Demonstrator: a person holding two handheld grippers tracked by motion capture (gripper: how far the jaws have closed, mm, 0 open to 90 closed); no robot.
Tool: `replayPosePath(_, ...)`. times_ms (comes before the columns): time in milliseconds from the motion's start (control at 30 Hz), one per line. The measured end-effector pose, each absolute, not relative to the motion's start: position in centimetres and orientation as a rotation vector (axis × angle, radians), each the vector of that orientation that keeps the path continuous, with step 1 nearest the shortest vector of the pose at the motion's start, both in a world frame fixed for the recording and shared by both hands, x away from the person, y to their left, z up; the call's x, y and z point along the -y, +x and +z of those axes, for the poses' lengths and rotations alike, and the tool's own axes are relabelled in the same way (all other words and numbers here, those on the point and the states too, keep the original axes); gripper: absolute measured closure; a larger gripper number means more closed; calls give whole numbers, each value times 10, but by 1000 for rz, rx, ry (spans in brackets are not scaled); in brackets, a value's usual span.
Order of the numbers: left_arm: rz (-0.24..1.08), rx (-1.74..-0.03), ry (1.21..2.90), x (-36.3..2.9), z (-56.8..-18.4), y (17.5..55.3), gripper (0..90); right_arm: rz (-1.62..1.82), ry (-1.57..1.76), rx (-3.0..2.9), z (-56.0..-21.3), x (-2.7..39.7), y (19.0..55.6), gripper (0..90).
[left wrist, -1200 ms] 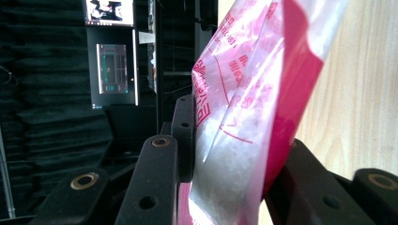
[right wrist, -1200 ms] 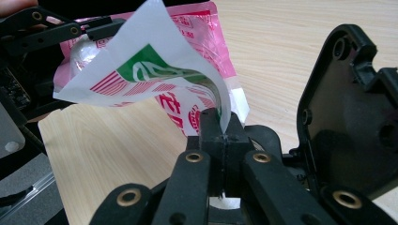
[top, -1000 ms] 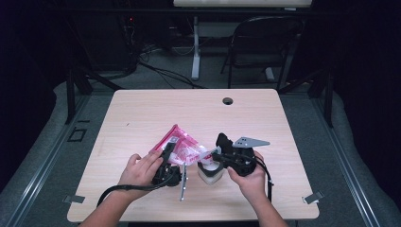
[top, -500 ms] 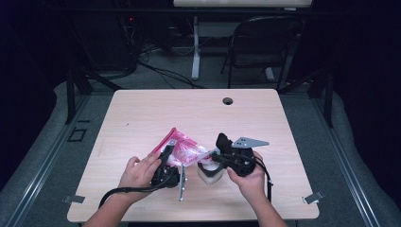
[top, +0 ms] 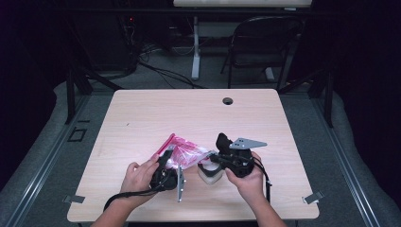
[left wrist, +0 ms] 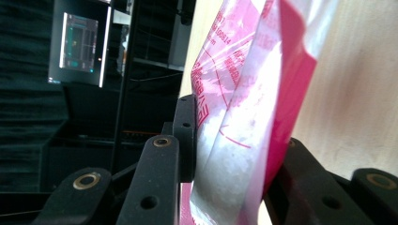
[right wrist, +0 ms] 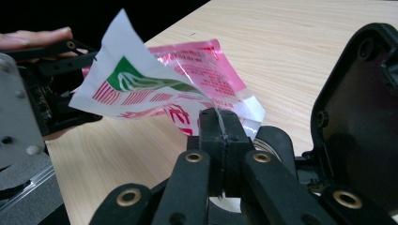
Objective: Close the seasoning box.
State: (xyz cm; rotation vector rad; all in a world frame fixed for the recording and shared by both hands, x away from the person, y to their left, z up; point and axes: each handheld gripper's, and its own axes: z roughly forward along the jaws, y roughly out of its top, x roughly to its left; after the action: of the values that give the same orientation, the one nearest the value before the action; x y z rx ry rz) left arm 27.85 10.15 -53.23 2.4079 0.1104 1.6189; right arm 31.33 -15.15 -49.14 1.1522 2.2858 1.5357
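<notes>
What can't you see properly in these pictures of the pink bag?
- Red print on the pink bag: left gripper view, too close and blurred to read.
- White stuff inside it: left gripper view, unclear what it is.
- Bag's edge in the right gripper: right gripper view, hidden between the shut jaws.
- White thing below the grippers: high view, too small to identify.
- Left gripper: high view, part-covered by the hand.

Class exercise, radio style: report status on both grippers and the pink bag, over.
Left gripper clamped on pink bag, white granules inside. Right gripper shut on the bag's printed corner flap. Bag held between them above the table. Nothing in the way.
</notes>
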Motion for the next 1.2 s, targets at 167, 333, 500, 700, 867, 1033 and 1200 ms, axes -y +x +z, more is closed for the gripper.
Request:
replayPosePath(167,1572,-160,2405,-104,-536,278,740,1534,1138,-2292,-491,149,312,900)
replayPosePath(333,1534,-193,2407,-106,-541,276,741,1530,1128,-2300,-492,147,312,900)
replayPosePath(500,1515,-215,2402,-108,-545,275,741,1537,1126,-2301,-493,146,311,899)
replayPosePath(700,1461,-256,2392,-109,-549,276,741,1529,1116,-2310,-493,145,311,893)
replayPosePath(867,1437,-273,2389,-110,-551,276,742,1532,1115,-2312,-493,145,311,893)
replayPosePath(1033,1425,-279,2381,-111,-553,276,742,1538,1109,-2313,-493,144,311,891)
replayPosePath(1200,1403,-285,2383,-112,-555,276,743,1545,1115,-2307,-493,143,310,886)
